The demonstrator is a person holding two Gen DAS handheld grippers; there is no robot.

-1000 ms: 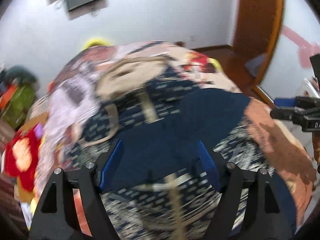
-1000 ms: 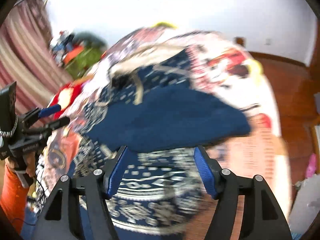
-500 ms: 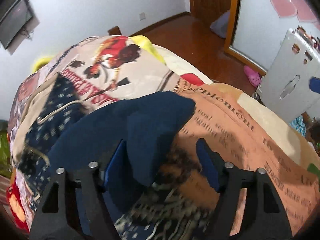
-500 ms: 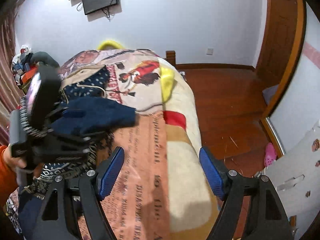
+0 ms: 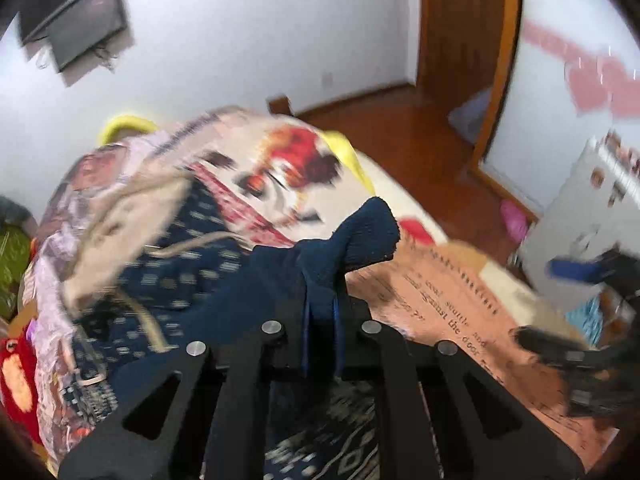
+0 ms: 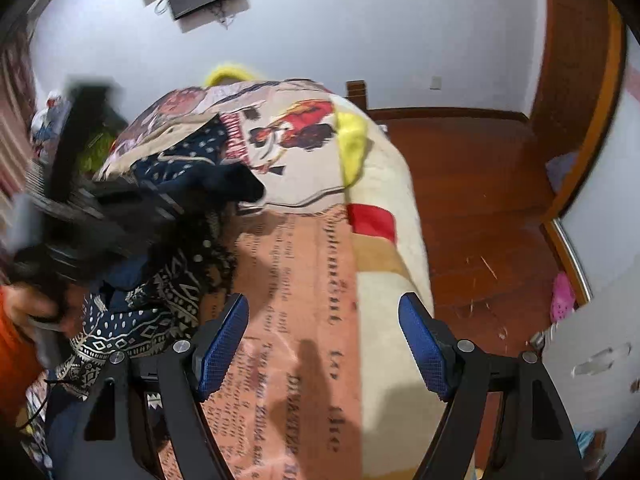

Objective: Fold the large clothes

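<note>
On the near left part of the bed [image 6: 384, 208], the left gripper [image 5: 320, 312], open half a second ago, has clamped a corner of the navy garment [image 5: 360, 236], while the right gripper [image 6: 320, 340] hangs wide and empty, so a fold can begin.

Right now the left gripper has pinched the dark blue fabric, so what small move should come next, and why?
Probably bring the open right gripper over to take another edge of the dark navy knit garment. The left gripper has its jaws shut on one bunched corner only, while the right one hangs empty above the printed peach blanket.
</note>
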